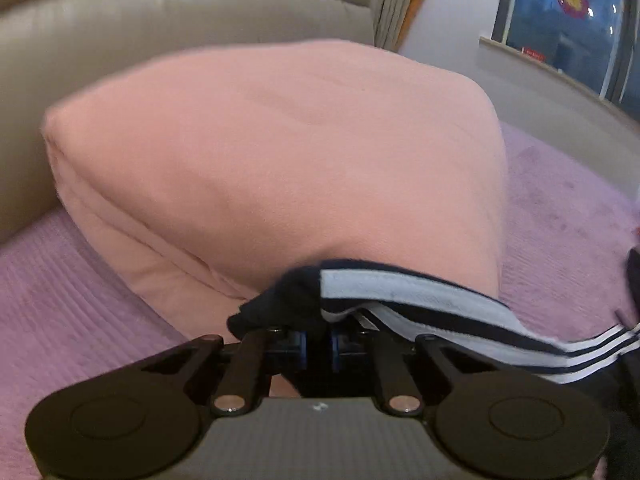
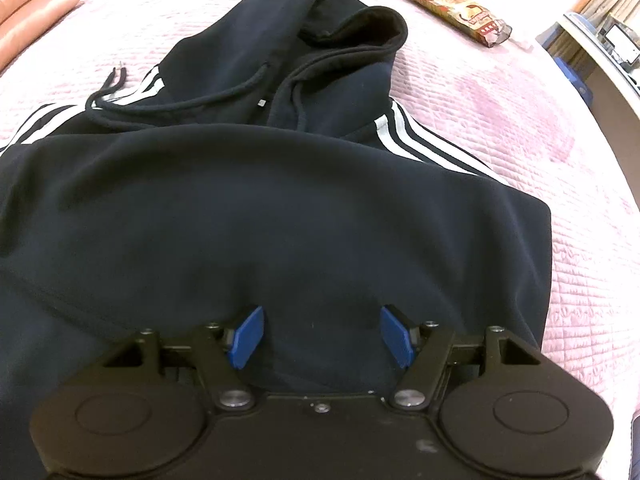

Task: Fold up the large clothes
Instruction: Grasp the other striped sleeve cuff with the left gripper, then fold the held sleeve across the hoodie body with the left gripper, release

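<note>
A dark navy hoodie [image 2: 280, 208] with white sleeve stripes lies spread on the pink bedspread [image 2: 520, 128], hood [image 2: 320, 40] at the far end. In the right wrist view my right gripper [image 2: 322, 334] hovers over the hoodie's body with its blue pads [image 2: 246, 336] wide apart and nothing pinched between them. In the left wrist view my left gripper [image 1: 319, 346] is shut on the striped sleeve [image 1: 400, 300], which drapes over the fingertips and trails off to the right. The pads are mostly hidden by the fabric.
A big pink pillow [image 1: 280, 160] lies just beyond the left gripper, against a beige padded headboard [image 1: 120, 32]. A snack packet [image 2: 452, 8] rests on the bedspread beyond the hood. A window [image 1: 568, 20] and a desk [image 2: 600, 48] stand off the bed's far side.
</note>
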Tool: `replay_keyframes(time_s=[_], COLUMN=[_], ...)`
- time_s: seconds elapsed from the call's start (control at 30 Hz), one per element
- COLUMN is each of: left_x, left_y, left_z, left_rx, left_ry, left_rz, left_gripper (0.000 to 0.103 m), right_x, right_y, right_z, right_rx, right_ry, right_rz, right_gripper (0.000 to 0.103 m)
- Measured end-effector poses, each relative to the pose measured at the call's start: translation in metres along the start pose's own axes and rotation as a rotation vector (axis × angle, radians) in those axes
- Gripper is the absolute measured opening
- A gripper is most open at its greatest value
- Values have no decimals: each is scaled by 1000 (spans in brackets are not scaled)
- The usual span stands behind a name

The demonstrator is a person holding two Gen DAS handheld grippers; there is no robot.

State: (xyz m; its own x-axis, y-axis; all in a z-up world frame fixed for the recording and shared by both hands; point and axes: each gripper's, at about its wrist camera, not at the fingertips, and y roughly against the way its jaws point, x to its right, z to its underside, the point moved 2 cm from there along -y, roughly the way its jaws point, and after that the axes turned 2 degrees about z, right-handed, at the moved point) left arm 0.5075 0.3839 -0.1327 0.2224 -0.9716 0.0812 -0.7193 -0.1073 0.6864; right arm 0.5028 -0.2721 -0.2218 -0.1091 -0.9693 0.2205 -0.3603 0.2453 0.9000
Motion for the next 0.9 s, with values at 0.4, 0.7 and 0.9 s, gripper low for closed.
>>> replay_keyframes(time_s=[0.4,0.7,0.9], left_x=[88,172,155], left_y=[123,151,130], left_z=[16,20,71], left_rx=[166,158,5], left_ry=[-51,-146,-104], left_rz=[66,171,23], left_gripper=[1,3,74], right_x=[10,18,21], right_y=[3,2,1], right_z=[3,7,8], right_rx=[7,2,6], right_ry=[-42,-103,-92], right_rz=[-50,-103,-129], right_gripper=[78,78,78])
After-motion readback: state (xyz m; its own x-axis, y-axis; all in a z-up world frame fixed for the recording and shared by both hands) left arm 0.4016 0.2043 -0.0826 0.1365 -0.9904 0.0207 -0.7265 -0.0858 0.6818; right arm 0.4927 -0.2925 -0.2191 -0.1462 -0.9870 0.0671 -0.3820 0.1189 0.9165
